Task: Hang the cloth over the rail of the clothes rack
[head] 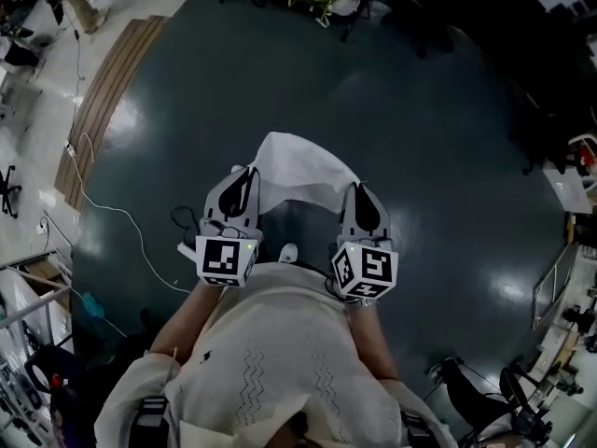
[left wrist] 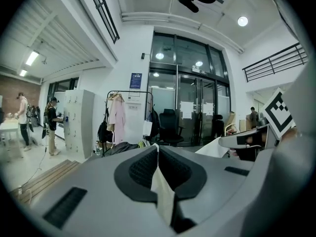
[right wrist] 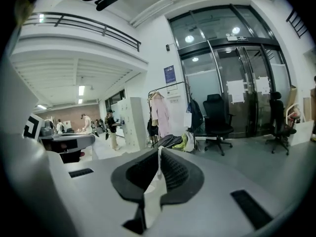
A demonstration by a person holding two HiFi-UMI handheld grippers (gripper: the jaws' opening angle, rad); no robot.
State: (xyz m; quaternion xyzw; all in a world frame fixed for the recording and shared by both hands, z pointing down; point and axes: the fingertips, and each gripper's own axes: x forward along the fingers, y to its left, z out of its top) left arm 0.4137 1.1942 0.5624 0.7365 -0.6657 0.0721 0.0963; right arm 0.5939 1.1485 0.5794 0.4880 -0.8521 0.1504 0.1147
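Observation:
A white cloth (head: 297, 174) hangs stretched between my two grippers in front of me, above the dark floor. My left gripper (head: 244, 183) is shut on its left edge; in the left gripper view a strip of the cloth (left wrist: 163, 194) sits pinched between the ribbed pads. My right gripper (head: 357, 194) is shut on the right edge, and the cloth (right wrist: 154, 189) shows between its pads too. The clothes rack (left wrist: 129, 113) stands far ahead by the glass doors, with a pink garment on its rail. The same clothes rack (right wrist: 168, 113) shows in the right gripper view.
A black office chair (right wrist: 218, 122) stands by the glass doors, with a heap of clothes and bags (right wrist: 177, 141) on the floor beside the rack. White lockers (left wrist: 78, 122) and people stand at the left. A white cable (head: 112, 213) lies on the floor at my left.

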